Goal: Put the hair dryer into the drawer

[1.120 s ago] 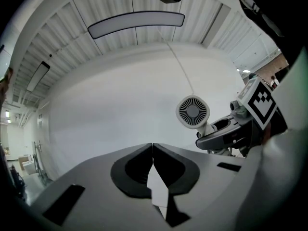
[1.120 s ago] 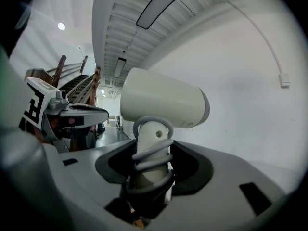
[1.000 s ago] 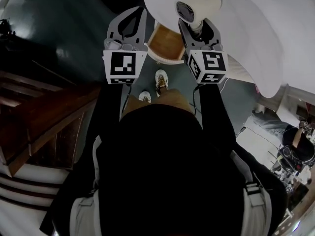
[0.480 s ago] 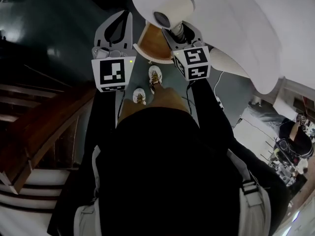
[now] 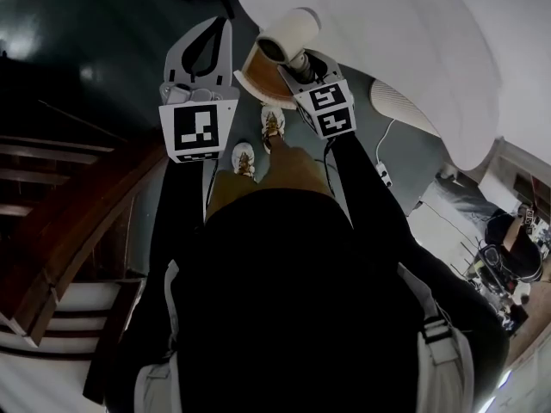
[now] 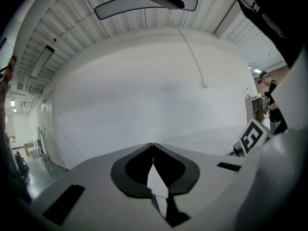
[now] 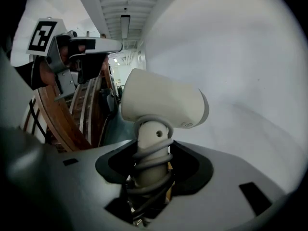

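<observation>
The white hair dryer (image 5: 288, 34) has its handle, wound with grey cord, clamped in my right gripper (image 5: 303, 61). It tilts down over the open wooden drawer (image 5: 256, 82) under the white table. In the right gripper view the dryer (image 7: 163, 102) stands up from the jaws of that gripper (image 7: 153, 148), which are closed on the handle. My left gripper (image 5: 222, 26) is held left of the drawer with nothing in it. The left gripper view shows this gripper (image 6: 152, 146) with its tips touching, in front of the white table side.
The big white round table (image 5: 413, 41) fills the upper right. A dark wooden staircase (image 5: 77, 222) is at the left. My shoes (image 5: 272, 126) stand just before the drawer. A white ribbed object (image 5: 392, 101) and a cable (image 5: 383, 175) lie on the floor at the right.
My right gripper has sunk and tipped downward, carrying the dryer from the table edge to just over the drawer. The left gripper has dropped a little.
</observation>
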